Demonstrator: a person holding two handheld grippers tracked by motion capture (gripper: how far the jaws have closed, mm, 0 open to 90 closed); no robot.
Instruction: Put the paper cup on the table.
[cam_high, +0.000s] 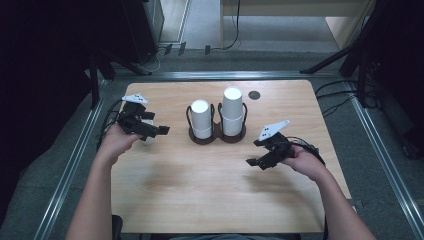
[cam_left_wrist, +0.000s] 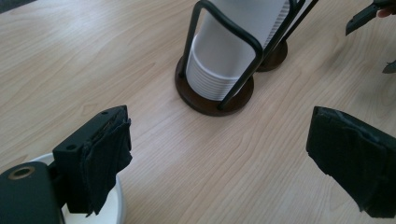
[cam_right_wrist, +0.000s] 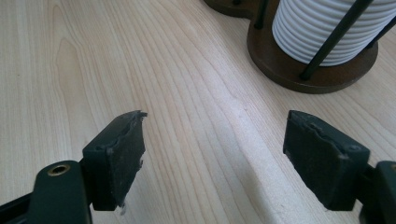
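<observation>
Left gripper (cam_left_wrist: 219, 154) agape over upright cup (cam_left_wrist: 109, 207); axis vertical

- A single white paper cup (cam_left_wrist: 114, 205) stood upright on the wooden table near its left side, partly hidden in the left gripper view behind one black jaw, only its rim and part of its inside showing.
- Two stacks of white cups sat in a dark twin-ring holder (cam_high: 217, 136) at the table's middle: the left stack (cam_high: 201, 119) shorter, the right stack (cam_high: 233, 111) taller, both upright inside black wire loops, well apart from the lone cup.
</observation>
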